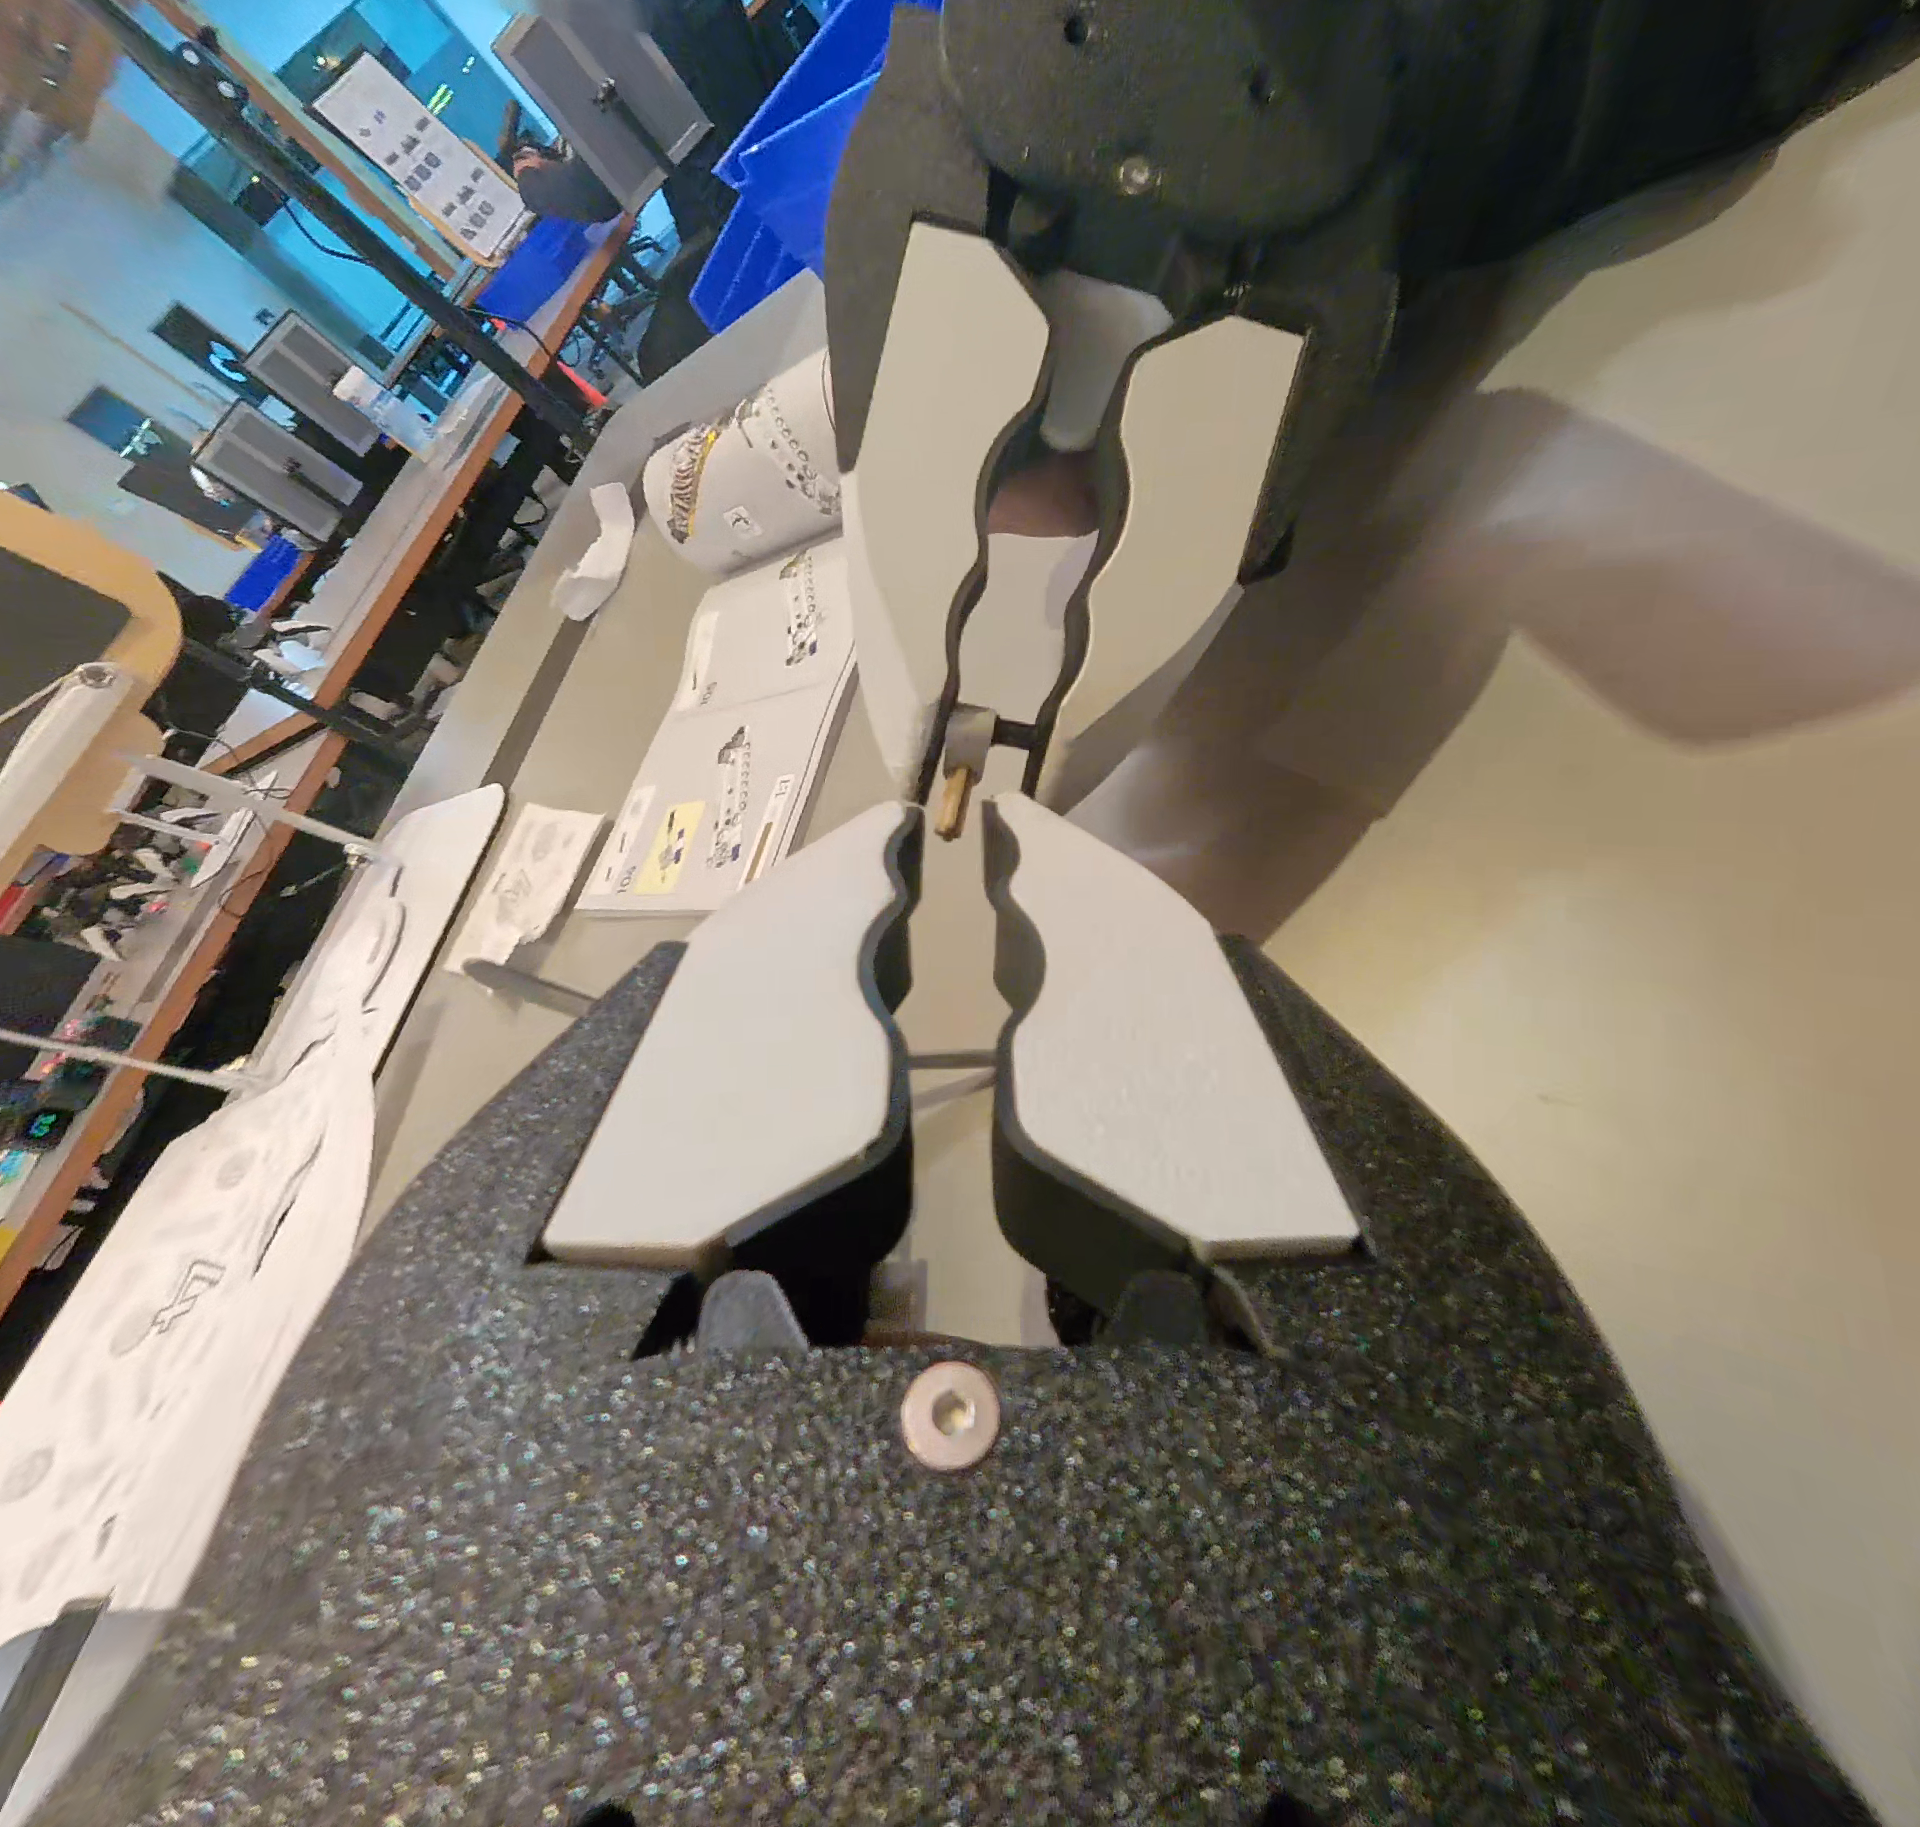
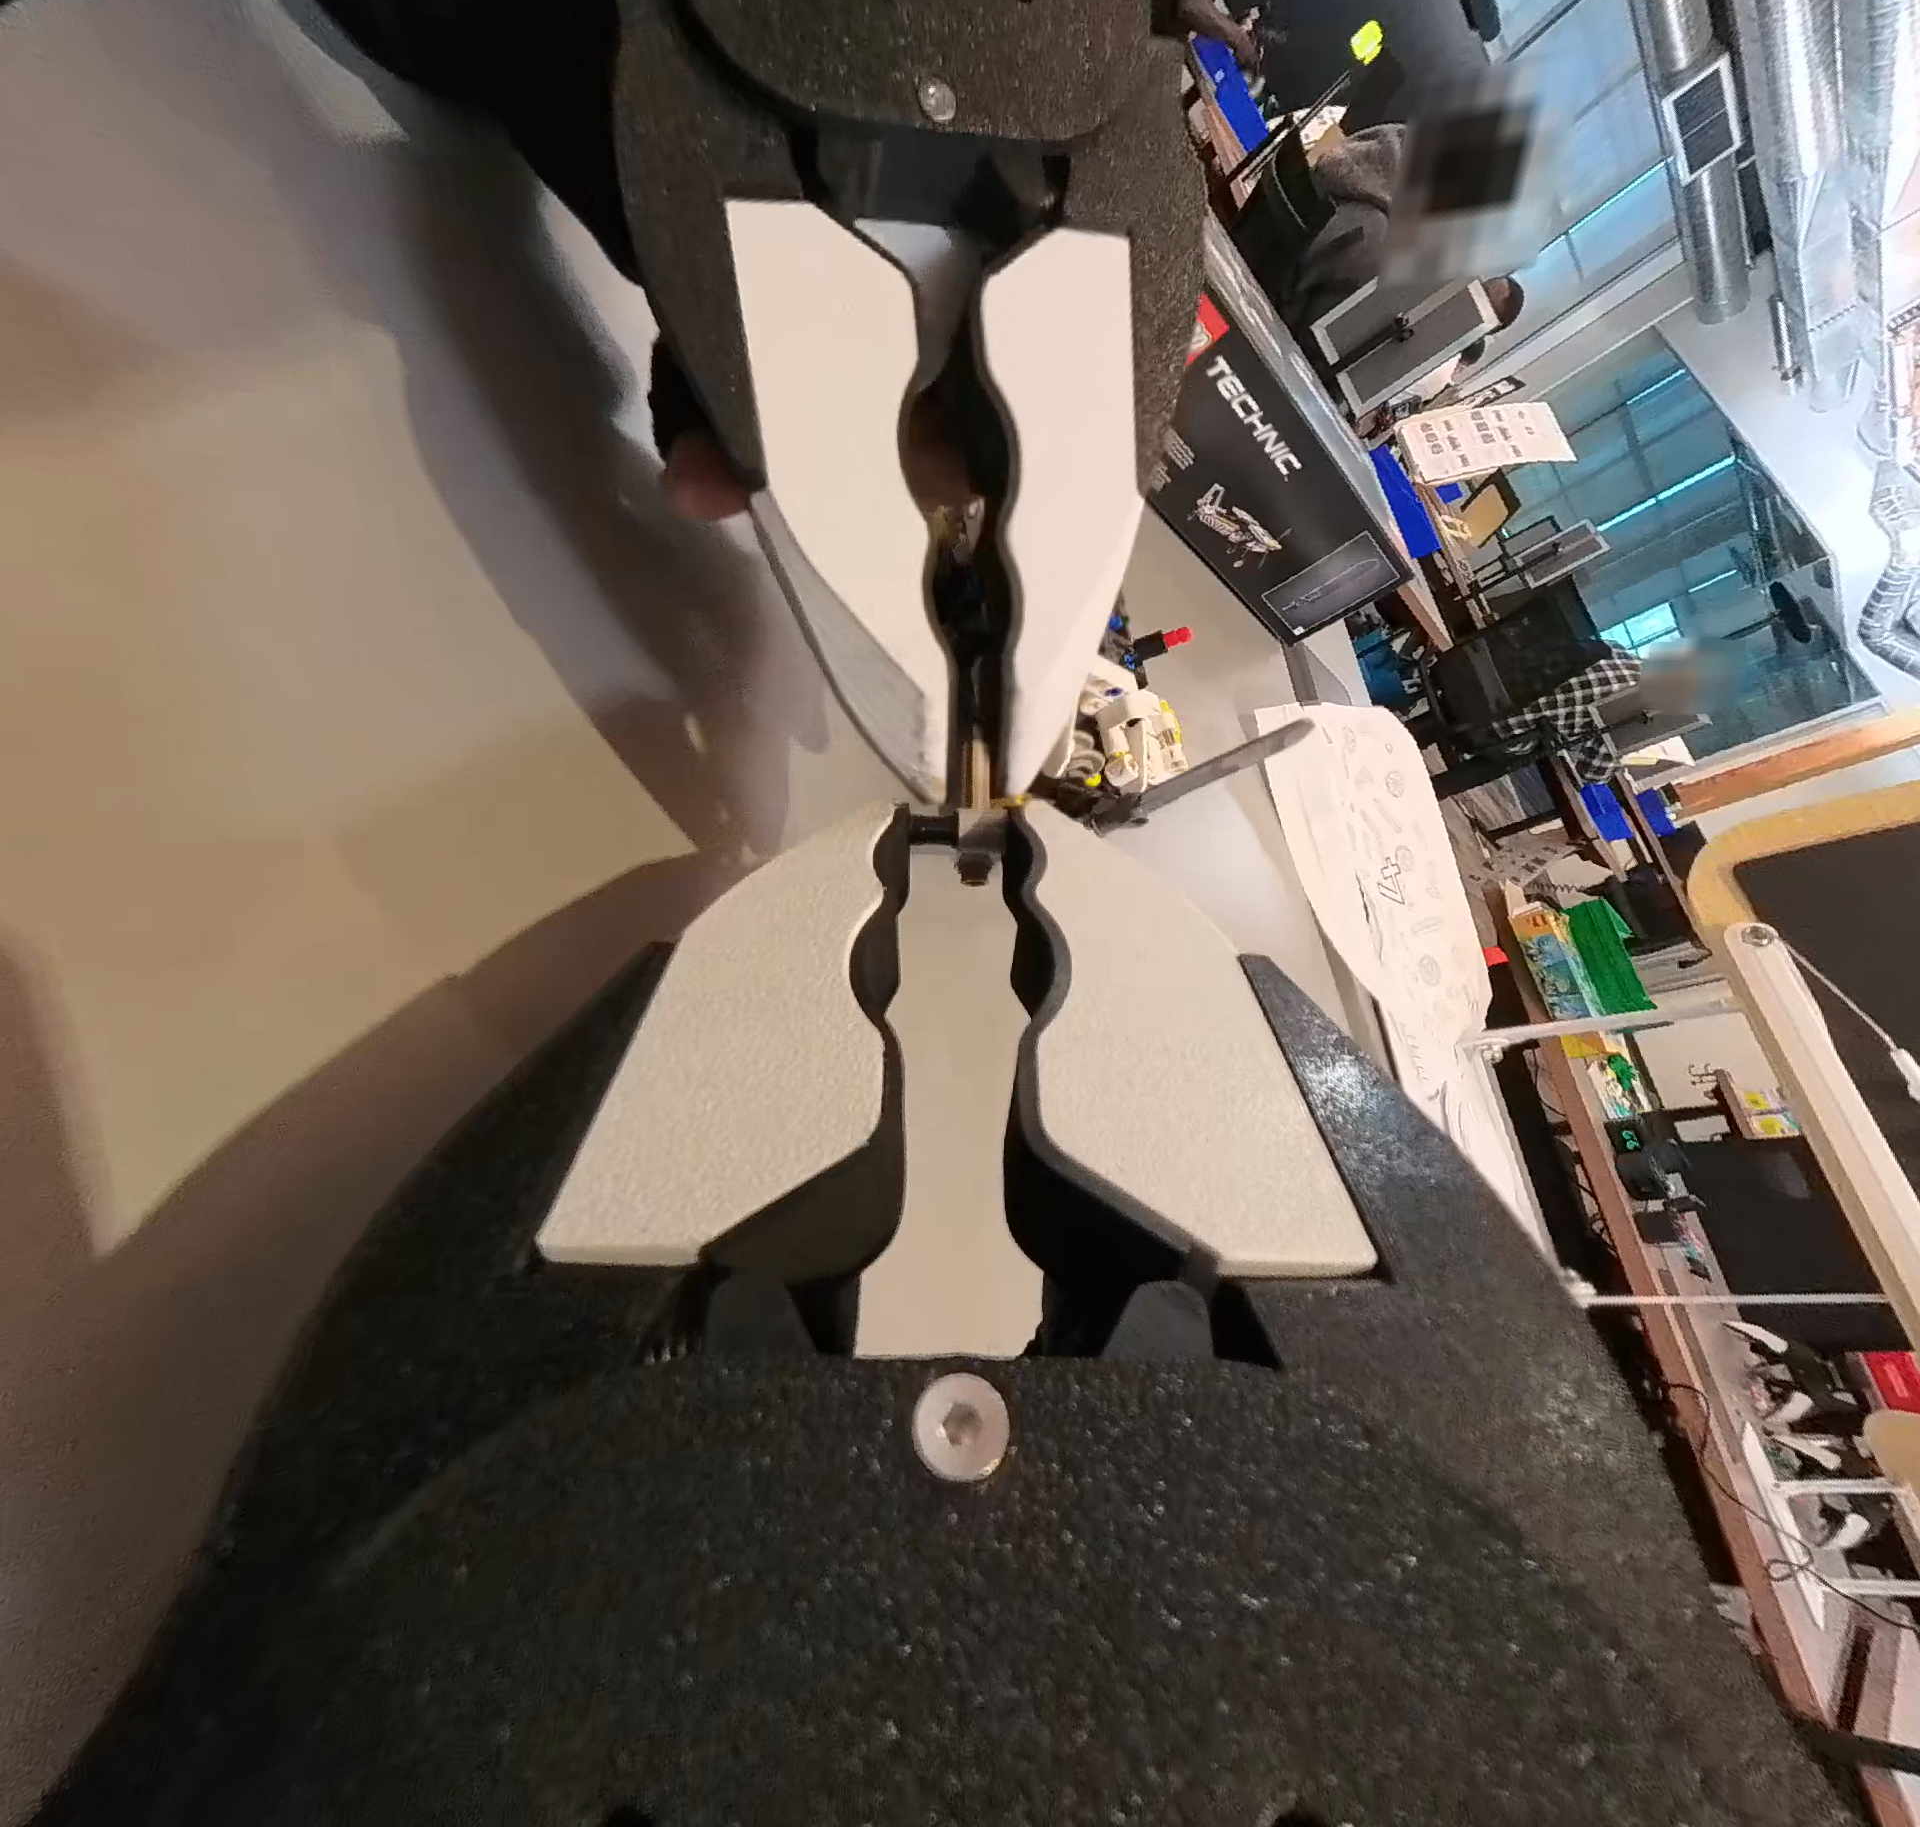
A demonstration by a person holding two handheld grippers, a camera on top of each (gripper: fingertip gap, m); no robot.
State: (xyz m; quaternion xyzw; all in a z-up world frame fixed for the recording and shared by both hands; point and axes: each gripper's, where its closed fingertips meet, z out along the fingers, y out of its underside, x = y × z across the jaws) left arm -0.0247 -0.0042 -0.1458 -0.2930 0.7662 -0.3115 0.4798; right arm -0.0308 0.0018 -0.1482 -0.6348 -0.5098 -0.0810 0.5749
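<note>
A small grey connector with a black pin [image 1: 982, 731] is pinched between the fingertips of the right gripper [image 2: 961, 835], the black pin end against 1 pad and the grey block against the other, so this gripper is closed on the piece. A tan peg [image 1: 950, 809] sticks out of the grey block toward the left gripper [image 1: 953, 821], reaching in between its 2 fingertips. In the left wrist view a narrow gap is seen on either side of the peg, with neither pad pressing on it, so that gripper stands slightly open with nothing clamped. The 2 grippers are met tip to tip above a pale table [image 1: 1558, 1050]. To the left in the left wrist view, an open instruction booklet [image 1: 727, 738] is laid flat on the table, with a torn paper bag [image 1: 540, 878] near it and blue bins [image 1: 821, 146] farther off. In the right wrist view, a partly built white and black brick model [image 2: 1132, 738] is seen just beyond the fingertips, a dark box [image 2: 1278, 499] stands behind it, and a white printed bag [image 2: 1392, 863] lies to the right.
</note>
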